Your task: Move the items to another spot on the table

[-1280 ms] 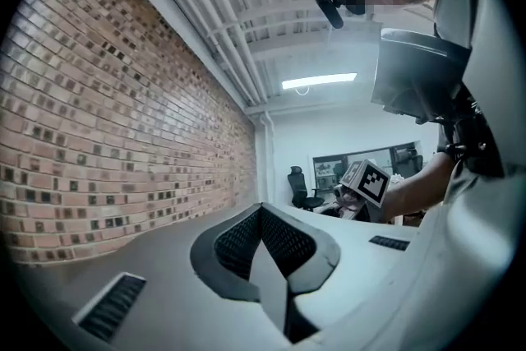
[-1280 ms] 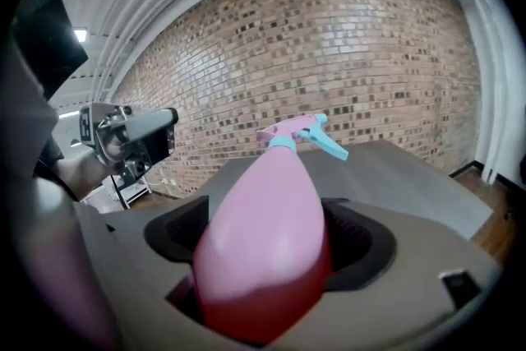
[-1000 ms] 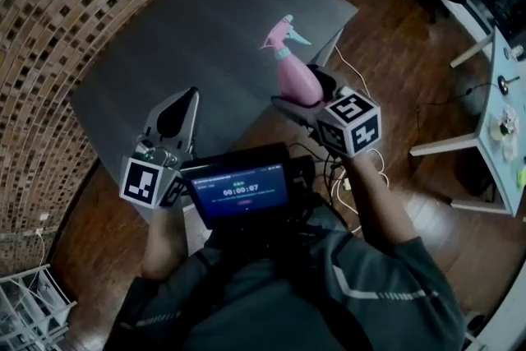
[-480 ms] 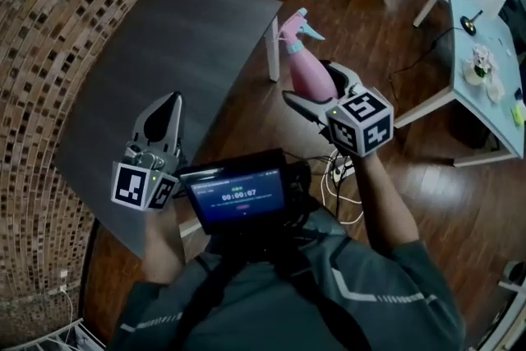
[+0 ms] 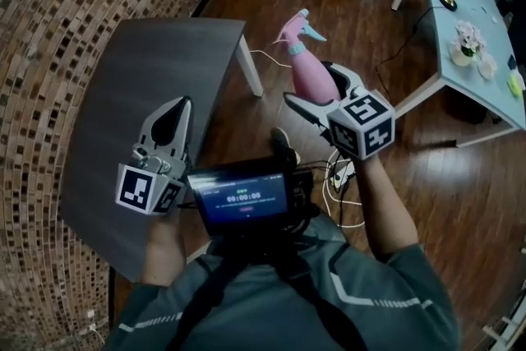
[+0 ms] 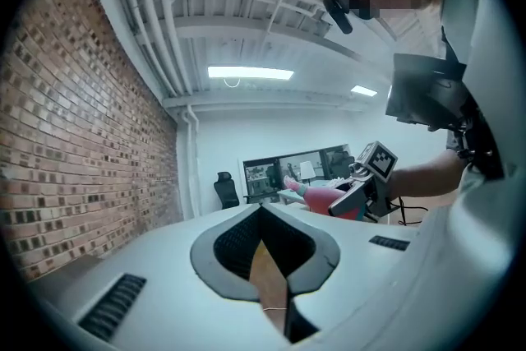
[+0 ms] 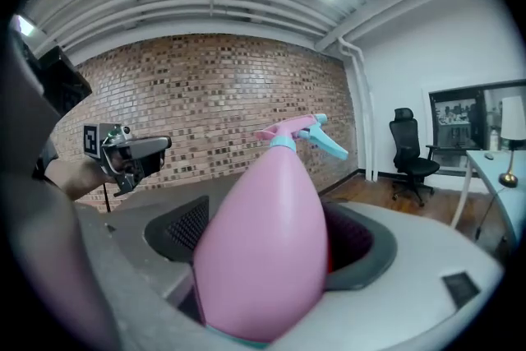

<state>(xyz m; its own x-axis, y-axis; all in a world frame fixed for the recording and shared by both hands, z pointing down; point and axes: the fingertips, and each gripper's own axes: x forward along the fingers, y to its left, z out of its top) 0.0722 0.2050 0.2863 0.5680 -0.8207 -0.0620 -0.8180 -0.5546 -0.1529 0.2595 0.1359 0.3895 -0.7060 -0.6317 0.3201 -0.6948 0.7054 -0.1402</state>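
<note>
A pink spray bottle (image 5: pixel 311 76) with a teal trigger is held upright in my right gripper (image 5: pixel 306 83), which is shut on its body. In the head view it hangs over the wooden floor, right of the dark grey table (image 5: pixel 140 86). In the right gripper view the bottle (image 7: pixel 263 259) fills the space between the jaws. My left gripper (image 5: pixel 181 105) is shut and holds nothing, and it hovers over the table's near right part. In the left gripper view its tips (image 6: pixel 261 208) meet, and the bottle (image 6: pixel 316 193) shows far off.
The table's white leg (image 5: pixel 251 71) stands at its right corner. A pale desk (image 5: pixel 481 90) with small items is at the far right. Cables (image 5: pixel 343 170) lie on the floor. A screen (image 5: pixel 242 195) sits at the person's chest. Brick wall runs along the left.
The view has swung right, so the table now lies further left. The bottle, still gripped, has gone from above the table's right edge to over the floor. The left gripper stays shut.
</note>
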